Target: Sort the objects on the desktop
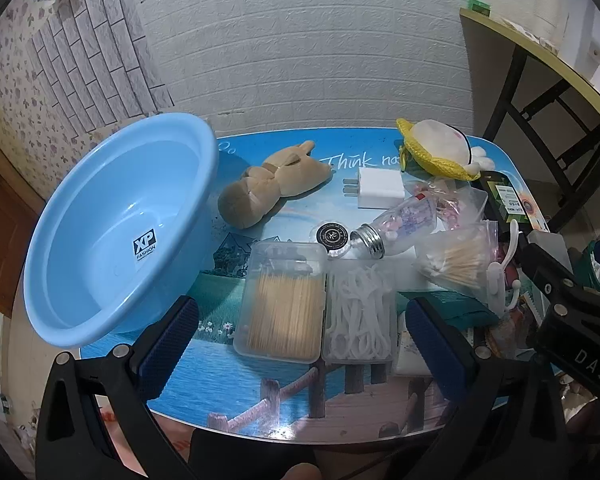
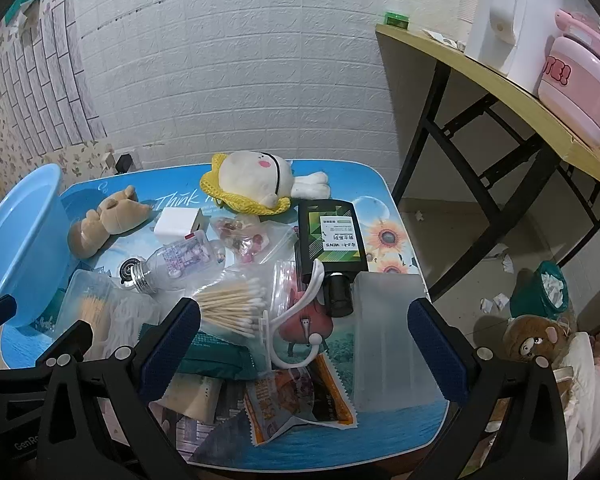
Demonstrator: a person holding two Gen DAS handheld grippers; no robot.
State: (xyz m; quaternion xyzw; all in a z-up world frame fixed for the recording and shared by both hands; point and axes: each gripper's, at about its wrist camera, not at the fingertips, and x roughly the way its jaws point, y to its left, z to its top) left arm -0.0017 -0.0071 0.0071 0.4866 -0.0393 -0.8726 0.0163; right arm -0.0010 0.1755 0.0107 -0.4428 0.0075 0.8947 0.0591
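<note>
Left claw [image 1: 300, 344] wide open, empty, above clear plastic box of wooden toothpicks [image 1: 282, 300] and clear box of white floss picks [image 1: 358, 312], side by side, touching. Right claw [image 2: 304, 344] also wide open, holding nothing, above white plastic hook [image 2: 296, 320] and bag of cotton swabs [image 2: 232, 306]. Round light-blue plastic basin [image 1: 116, 232] on left edge of picture-printed counter [image 1: 228, 372]. Brown plush bear [image 1: 268, 184] just beside basin.

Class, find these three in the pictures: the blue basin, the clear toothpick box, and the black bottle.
blue basin [image 1: 100, 240], left wrist view, on its inner floor.
toothpick box [image 1: 282, 300], left wrist view, on its clear lid.
black bottle [image 2: 332, 236], right wrist view, on its label.
</note>
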